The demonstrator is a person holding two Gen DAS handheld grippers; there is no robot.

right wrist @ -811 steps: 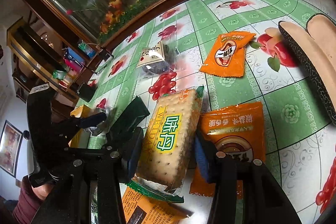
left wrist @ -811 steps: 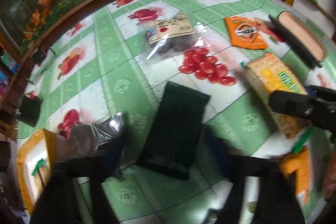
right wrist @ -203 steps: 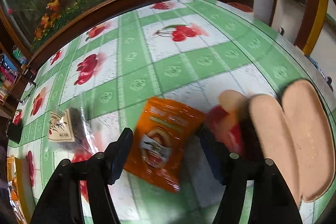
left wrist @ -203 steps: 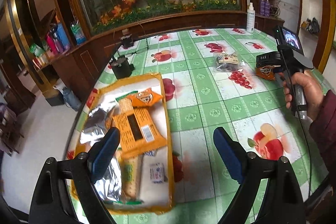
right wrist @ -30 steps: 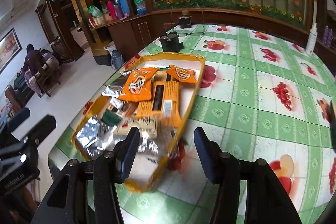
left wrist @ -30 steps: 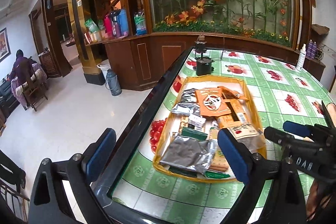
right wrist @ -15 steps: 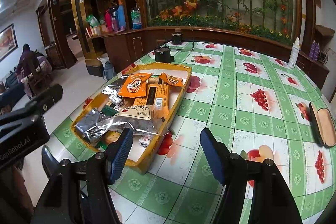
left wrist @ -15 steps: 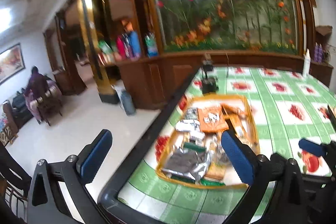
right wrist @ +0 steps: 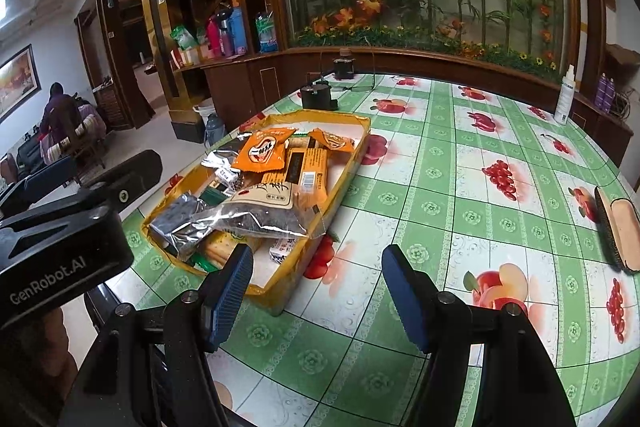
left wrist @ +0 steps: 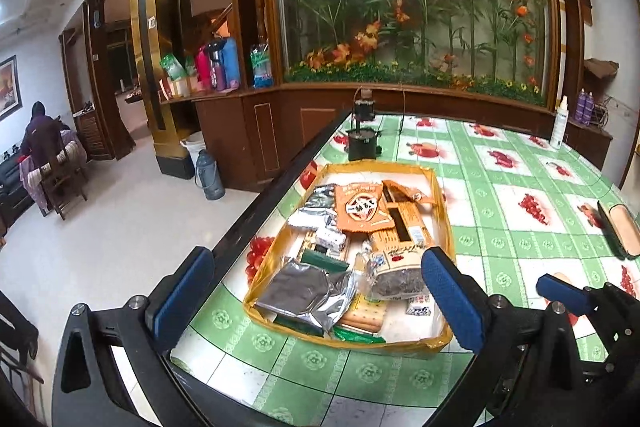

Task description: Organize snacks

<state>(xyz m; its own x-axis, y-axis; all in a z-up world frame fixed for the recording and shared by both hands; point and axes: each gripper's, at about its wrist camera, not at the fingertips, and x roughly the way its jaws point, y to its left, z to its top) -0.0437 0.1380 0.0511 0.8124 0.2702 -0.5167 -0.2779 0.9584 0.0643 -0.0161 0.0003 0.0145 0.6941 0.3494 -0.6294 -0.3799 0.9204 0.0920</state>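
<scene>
A yellow tray (left wrist: 447, 223) sits near the table's left edge, filled with snacks: an orange packet (left wrist: 362, 209), a silver foil bag (left wrist: 308, 293), a clear bag of dark snack (left wrist: 396, 273) and crackers. It also shows in the right wrist view (right wrist: 352, 155), with the clear bag (right wrist: 260, 211) on top. My left gripper (left wrist: 320, 291) is open and empty, held back above the tray's near end. My right gripper (right wrist: 318, 291) is open and empty, above the table just right of the tray.
The table has a green checked fruit-print cloth (right wrist: 460, 187). A dark brush with a tan back (right wrist: 618, 227) lies at the right edge. A black pot (right wrist: 316, 95) and a white spray bottle (right wrist: 564, 101) stand at the far side. The floor drops off left of the table.
Both grippers have pulled back and up from the tray over the last second. The clear bag of dark snack now lies in the tray, let go by the right gripper.
</scene>
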